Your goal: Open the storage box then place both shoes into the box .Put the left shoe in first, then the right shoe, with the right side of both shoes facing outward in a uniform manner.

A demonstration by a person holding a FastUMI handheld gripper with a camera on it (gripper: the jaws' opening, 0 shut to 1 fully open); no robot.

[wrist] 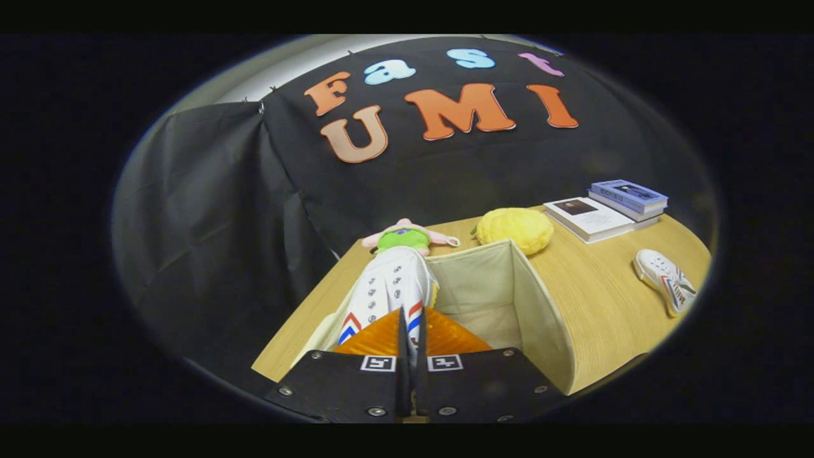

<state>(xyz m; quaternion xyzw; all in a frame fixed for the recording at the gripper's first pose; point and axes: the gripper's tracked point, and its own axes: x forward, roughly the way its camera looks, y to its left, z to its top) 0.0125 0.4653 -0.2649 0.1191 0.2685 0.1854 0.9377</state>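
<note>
Gripper view looks down along a white shoe [394,286] with eyelets and red and blue chevrons, gripped at its near end by the claw [410,337]. Both fingers [372,340] are pressed almost together, with a thin edge of the shoe pinched between them, so the claw is clenched on the shoe. The shoe stretches away from the fingers and hangs over the near left wall of the open box [540,305], a cream fabric bin whose inside floor and far walls show just right of the shoe.

The box stands on a wooden desk [604,299]. A second white shoe [666,280] lies on its side on the desk, well apart to the right of the box. Beyond the box sit a pink and green plush toy [407,238], just past the held shoe's far end, and a yellow plush [516,229] by the far corner. Further right lies a stack of books [607,210].
</note>
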